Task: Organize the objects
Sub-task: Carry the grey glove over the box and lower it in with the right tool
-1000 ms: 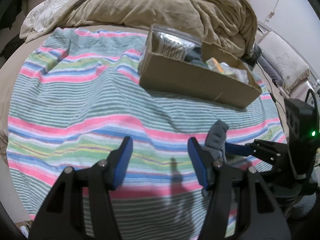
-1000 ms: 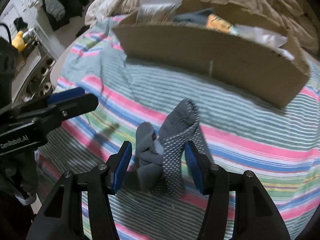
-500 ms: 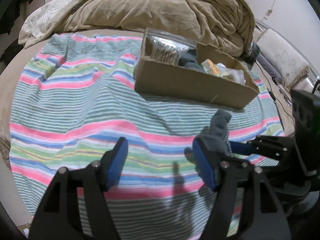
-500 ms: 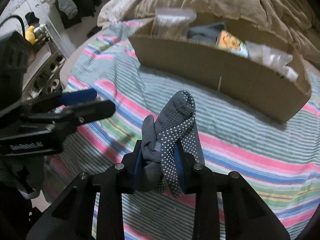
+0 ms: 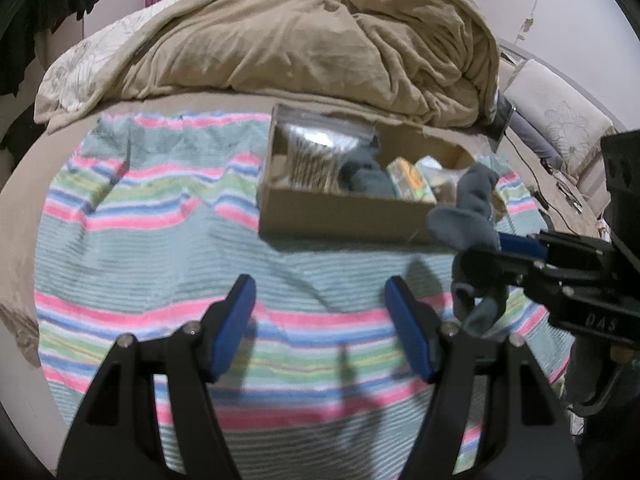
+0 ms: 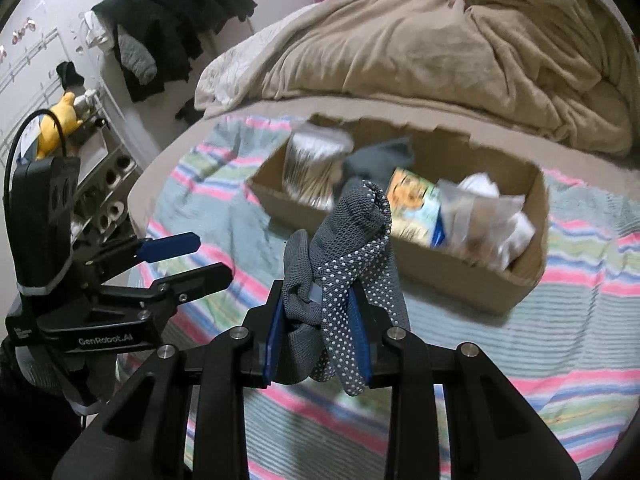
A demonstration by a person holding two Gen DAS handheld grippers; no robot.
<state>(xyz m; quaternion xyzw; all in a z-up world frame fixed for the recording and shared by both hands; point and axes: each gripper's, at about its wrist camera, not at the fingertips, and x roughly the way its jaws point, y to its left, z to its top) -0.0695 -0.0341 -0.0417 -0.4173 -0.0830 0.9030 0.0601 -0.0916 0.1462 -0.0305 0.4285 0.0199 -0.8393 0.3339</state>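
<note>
My right gripper (image 6: 318, 314) is shut on a grey sock with white grip dots (image 6: 352, 248), which hangs bunched between the blue pads above the striped towel. In the left wrist view the same sock (image 5: 472, 208) is lifted in front of the right end of the cardboard box (image 5: 340, 220). The box (image 6: 440, 276) holds a bag of cotton swabs (image 6: 312, 168), a grey cloth (image 6: 380, 160), a colourful packet (image 6: 416, 208) and white wrapped items (image 6: 488, 216). My left gripper (image 5: 320, 312) stands open over the towel, nothing between its fingers.
A striped towel (image 5: 160, 248) covers the bed's near part. A tan duvet (image 5: 320, 48) is heaped behind the box. Left of the bed stand a shelf with a yellow plush toy (image 6: 60, 120) and hanging dark clothes (image 6: 168, 28).
My right gripper closed on the sock and lifted it off the towel towards the box. The left gripper opened wider and rose a little.
</note>
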